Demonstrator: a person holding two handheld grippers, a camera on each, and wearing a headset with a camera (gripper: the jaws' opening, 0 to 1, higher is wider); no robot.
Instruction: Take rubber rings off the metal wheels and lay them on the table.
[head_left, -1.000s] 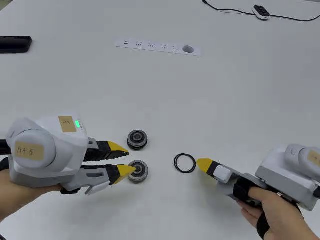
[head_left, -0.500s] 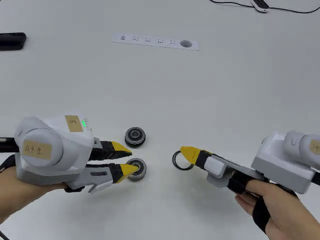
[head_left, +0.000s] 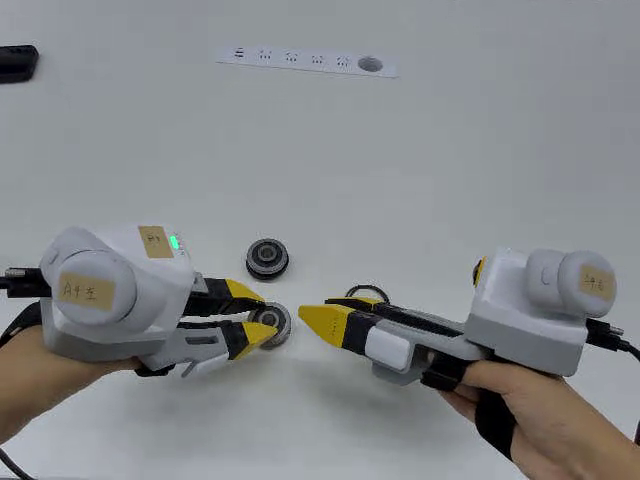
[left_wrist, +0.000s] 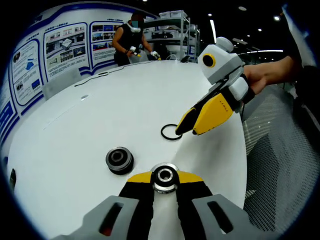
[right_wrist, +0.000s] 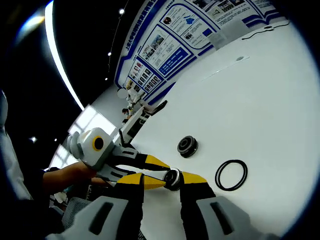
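My left gripper (head_left: 262, 315) is shut on a small metal wheel (head_left: 274, 323) with a black rubber ring around it, low on the white table (head_left: 420, 170); the wheel (left_wrist: 165, 178) sits between its yellow tips (left_wrist: 165, 175). A second wheel (head_left: 267, 257) (left_wrist: 119, 160) (right_wrist: 187, 145) lies just beyond. A loose black rubber ring (head_left: 367, 294) (left_wrist: 172, 132) (right_wrist: 231, 174) lies flat, partly hidden under my right gripper (head_left: 320, 310). That gripper is open and turned on its side, its tips just right of the held wheel (right_wrist: 173, 179), which shows between its jaws (right_wrist: 171, 182).
A white power strip (head_left: 305, 61) lies at the far side of the table, a black object (head_left: 18, 58) at the far left. A person (left_wrist: 131, 37) stands beyond the table's far end. The table edge (left_wrist: 245, 150) runs close on the right.
My right gripper has moved left over the loose ring, up to the wheel in my left gripper. The left gripper has stayed on that wheel. The head camera has tilted down.
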